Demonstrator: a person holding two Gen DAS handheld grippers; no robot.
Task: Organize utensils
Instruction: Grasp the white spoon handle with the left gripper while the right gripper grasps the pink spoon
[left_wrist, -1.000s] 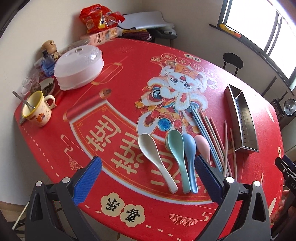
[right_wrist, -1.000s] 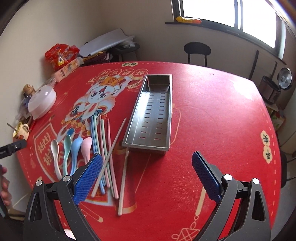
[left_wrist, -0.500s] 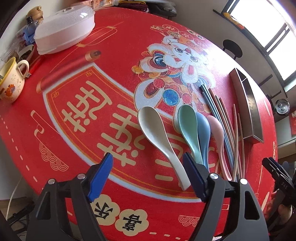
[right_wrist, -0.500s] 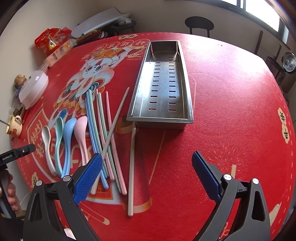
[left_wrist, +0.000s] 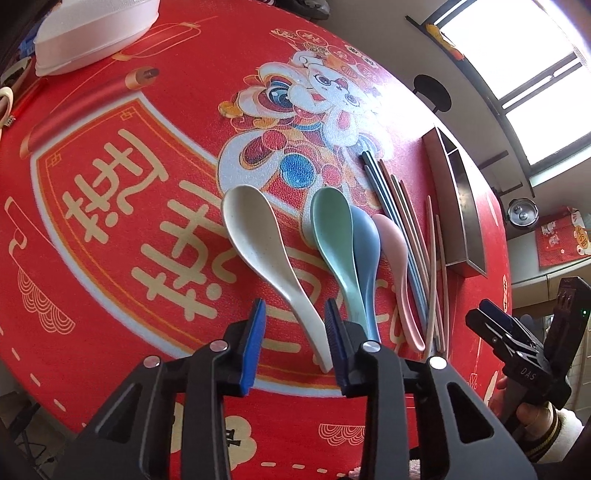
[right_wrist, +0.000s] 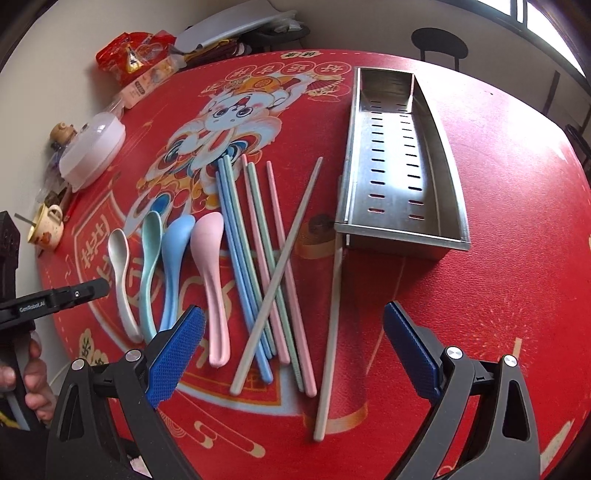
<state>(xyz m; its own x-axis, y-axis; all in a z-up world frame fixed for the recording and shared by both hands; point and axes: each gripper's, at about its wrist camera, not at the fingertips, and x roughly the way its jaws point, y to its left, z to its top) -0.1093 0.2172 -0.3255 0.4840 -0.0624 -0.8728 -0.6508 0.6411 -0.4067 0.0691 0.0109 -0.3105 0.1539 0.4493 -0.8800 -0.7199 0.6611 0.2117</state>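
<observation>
Red printed cloth covers the table (right_wrist: 498, 184). At lower centre of the left view, the left tongs (left_wrist: 295, 343) have just been closing around the white spoon's (left_wrist: 258, 236) handle, not yet pinching it. The right tongs (right_wrist: 293, 347) are spread wide above the chopsticks (right_wrist: 255, 236). The steel tray (right_wrist: 402, 221) sits upper right.
</observation>
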